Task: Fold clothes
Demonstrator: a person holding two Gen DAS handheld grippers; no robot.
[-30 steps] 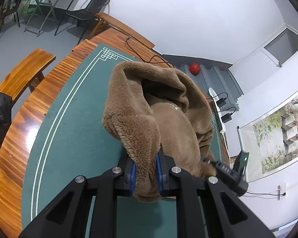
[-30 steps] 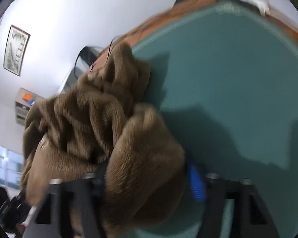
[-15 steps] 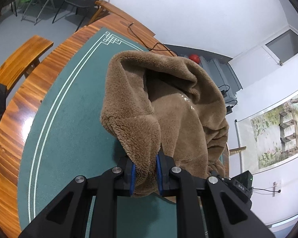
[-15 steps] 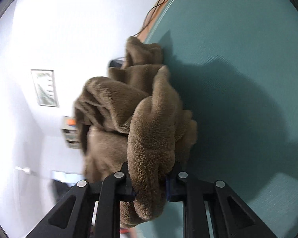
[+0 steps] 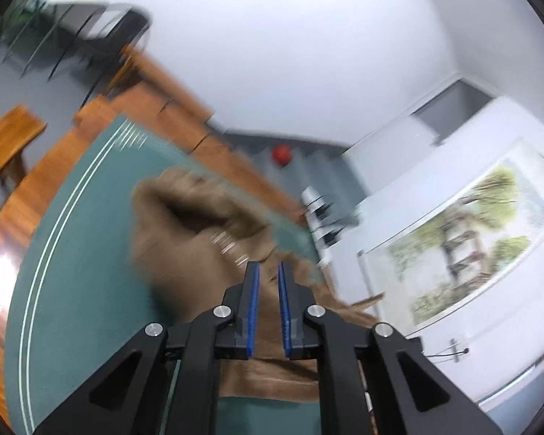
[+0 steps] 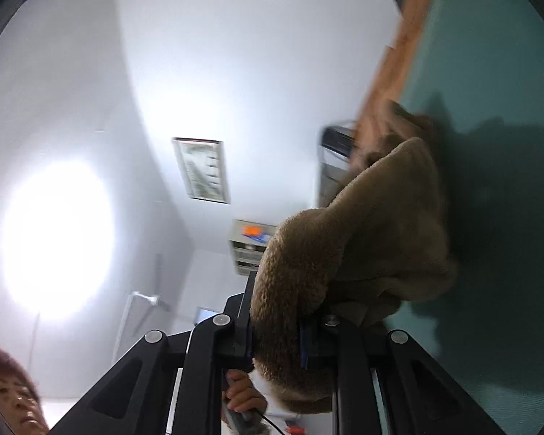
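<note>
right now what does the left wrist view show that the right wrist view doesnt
Only the left wrist view shows the left claw with a gap between its blue pads and no fabric in it, a red ball and a landscape scroll.

Only the right wrist view shows the right claw clamped on a thick fold, a small framed picture and a hand.

Both show the brown fleece garment and the green table mat.

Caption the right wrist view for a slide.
Right hand-held gripper clamps a fold of brown fleece garment lifted beside the green tabletop.
</note>
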